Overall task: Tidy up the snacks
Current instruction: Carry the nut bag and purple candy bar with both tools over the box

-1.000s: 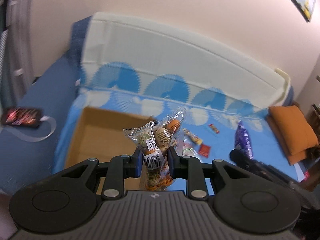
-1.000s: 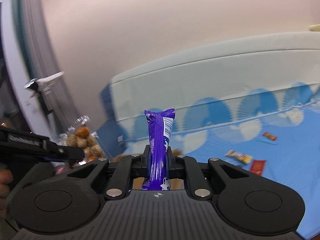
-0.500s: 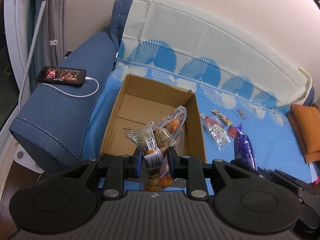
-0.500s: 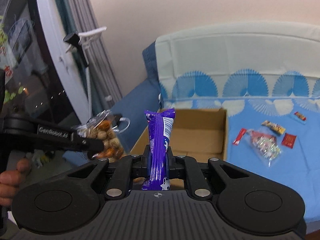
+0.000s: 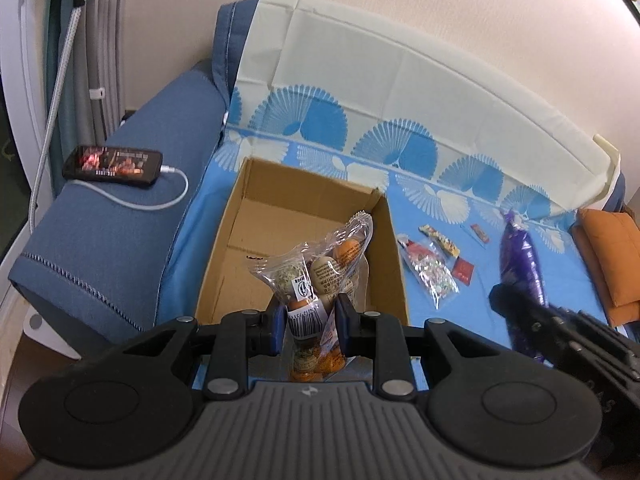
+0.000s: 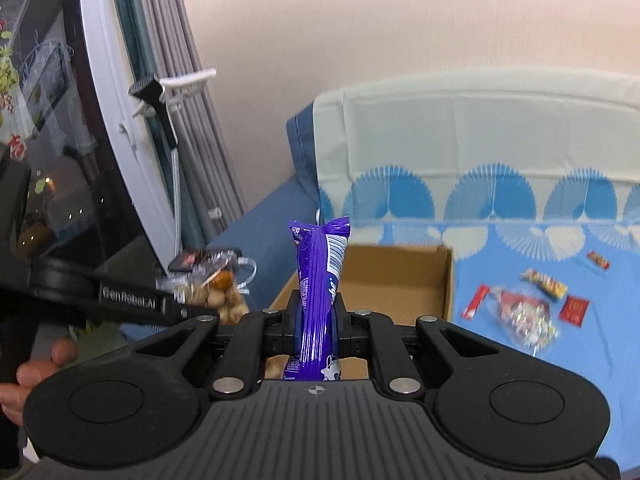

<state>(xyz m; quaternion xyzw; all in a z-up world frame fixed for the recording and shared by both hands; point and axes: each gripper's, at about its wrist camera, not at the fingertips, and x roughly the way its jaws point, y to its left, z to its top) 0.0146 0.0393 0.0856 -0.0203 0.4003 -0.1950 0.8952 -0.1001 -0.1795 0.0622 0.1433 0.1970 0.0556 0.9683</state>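
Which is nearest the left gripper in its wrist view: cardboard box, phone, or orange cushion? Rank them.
From the left gripper:
1. Cardboard box, straight ahead, just beyond the fingers.
2. Phone, left, on the sofa arm.
3. Orange cushion, far right; close to the phone's range, so this order is tentative.

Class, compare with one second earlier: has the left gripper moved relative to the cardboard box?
Yes. The left gripper has drawn back and tipped down toward the cardboard box, whose whole floor now shows.

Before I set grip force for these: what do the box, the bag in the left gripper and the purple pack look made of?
Box: plain brown cardboard, matte, with fold creases. Bag of round snacks: thin clear plastic film, glossy and crinkled, contents showing through. Purple pack: shiny printed wrapper, probably plastic or foil film, pleated where the fingers pinch it.
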